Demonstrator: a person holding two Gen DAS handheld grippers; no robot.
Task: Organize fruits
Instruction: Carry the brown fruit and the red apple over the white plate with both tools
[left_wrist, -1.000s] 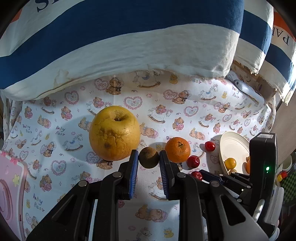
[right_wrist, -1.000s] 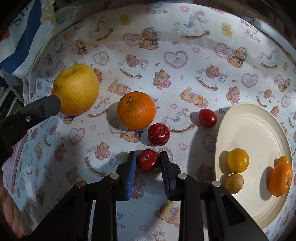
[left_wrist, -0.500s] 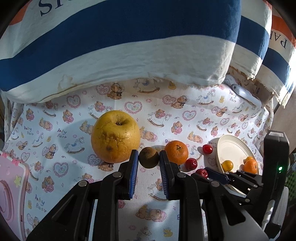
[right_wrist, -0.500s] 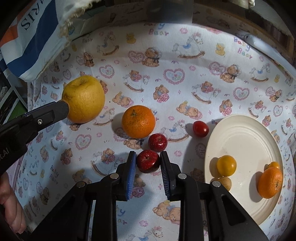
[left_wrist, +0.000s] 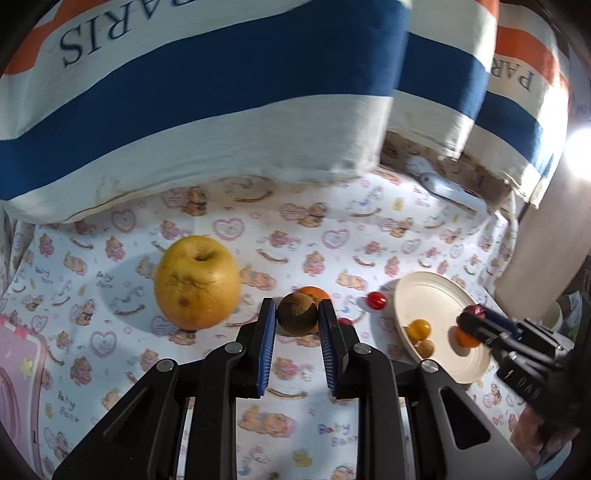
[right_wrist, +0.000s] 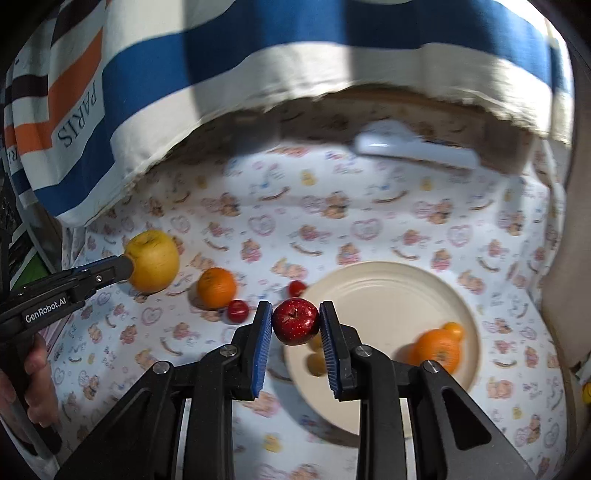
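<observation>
Left wrist view: the left tool (left_wrist: 297, 323) was clamped on a brown fruit (left_wrist: 297, 318), carried clear of the sheet (left_wrist: 332, 236). The plate (left_wrist: 432, 291) already held a yellow fruit (left_wrist: 419, 328) and others. The big yellow fruit (left_wrist: 197, 282) and a cherry tomato (left_wrist: 376, 299) waited on the sheet.

Right wrist view: the right tool (right_wrist: 295, 323) gripped a red apple (right_wrist: 296, 321) at the plate's (right_wrist: 388, 280) near edge. An orange (right_wrist: 216, 288) and a small apple (right_wrist: 237, 311) were left. Roughly half sorted, it seemed.
</observation>
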